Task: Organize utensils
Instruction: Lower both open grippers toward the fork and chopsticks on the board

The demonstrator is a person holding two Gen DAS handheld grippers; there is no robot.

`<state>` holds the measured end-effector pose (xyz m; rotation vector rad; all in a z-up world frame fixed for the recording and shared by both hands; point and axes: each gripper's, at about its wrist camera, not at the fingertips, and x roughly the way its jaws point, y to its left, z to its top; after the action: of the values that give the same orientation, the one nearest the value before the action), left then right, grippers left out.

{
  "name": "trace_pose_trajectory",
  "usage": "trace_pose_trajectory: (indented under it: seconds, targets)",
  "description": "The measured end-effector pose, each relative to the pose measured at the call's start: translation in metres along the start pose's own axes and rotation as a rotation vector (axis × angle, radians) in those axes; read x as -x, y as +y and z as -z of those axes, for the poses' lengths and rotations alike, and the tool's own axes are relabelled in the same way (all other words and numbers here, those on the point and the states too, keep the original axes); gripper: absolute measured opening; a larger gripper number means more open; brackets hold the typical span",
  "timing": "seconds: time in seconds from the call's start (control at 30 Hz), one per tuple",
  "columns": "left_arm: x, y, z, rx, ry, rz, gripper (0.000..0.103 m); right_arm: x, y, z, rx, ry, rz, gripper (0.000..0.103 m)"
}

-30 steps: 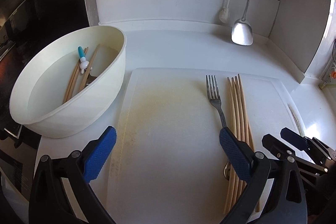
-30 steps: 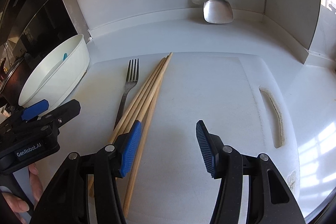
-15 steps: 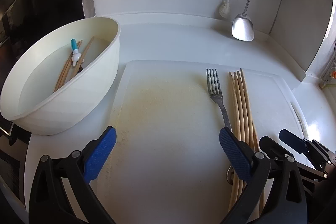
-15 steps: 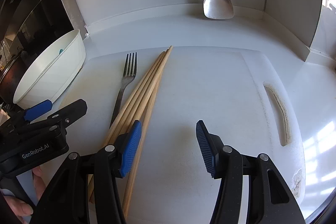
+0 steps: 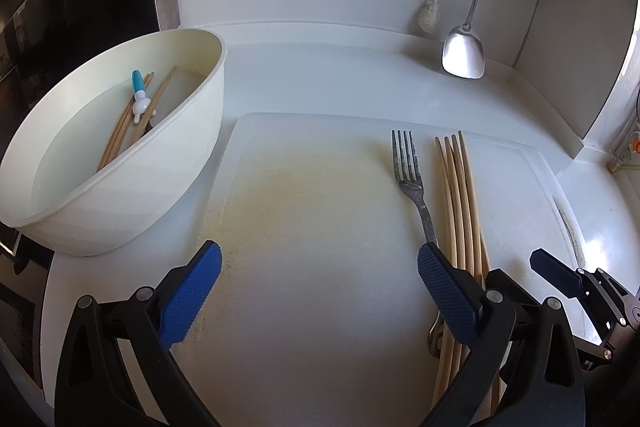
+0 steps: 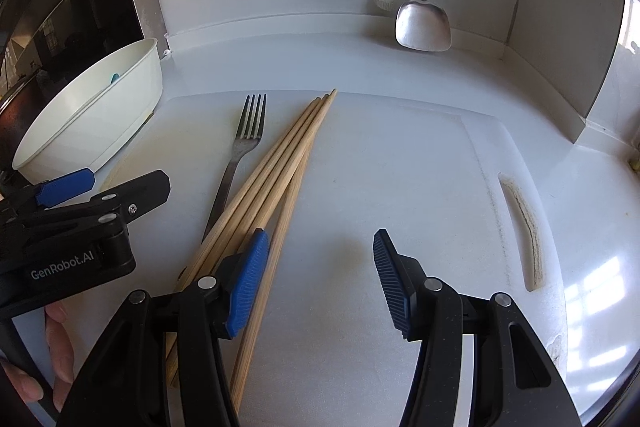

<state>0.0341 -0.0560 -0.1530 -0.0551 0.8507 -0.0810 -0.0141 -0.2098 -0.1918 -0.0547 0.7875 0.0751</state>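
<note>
Both claws apart, holding nothing: left gripper (image 5: 318, 291), right gripper (image 6: 320, 279). Fork (image 5: 410, 175) beside chopsticks (image 5: 460, 203) on cutting board (image 5: 312, 195); bare board left. Bowl (image 5: 120, 187) at left edge.

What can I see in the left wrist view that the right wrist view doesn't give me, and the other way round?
Only the left wrist view looks into the bowl: chopsticks and a small blue-and-white utensil lie inside.

Only the right wrist view shows the hand holding the left gripper.

Both show the fork, the chopsticks on the cutting board, the cutting board, the hanging spatula, and the right gripper, open.
</note>
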Motion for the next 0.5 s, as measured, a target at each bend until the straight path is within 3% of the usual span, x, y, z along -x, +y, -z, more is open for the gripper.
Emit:
trace_pose_trajectory:
  seconds: [0.23, 0.5]
  targets:
    - [-0.0047, -0.0071, -0.0006, -0.009, 0.006, 0.009, 0.097, 0.0009, -0.0031, 0.0004, 0.025, -0.011, 0.062, 0.052]
    - [-0.0041, -0.0053, -0.002, -0.002, 0.005, 0.006, 0.097, 0.0057, 0.0003, 0.0009, 0.018, -0.023, 0.017, 0.052]
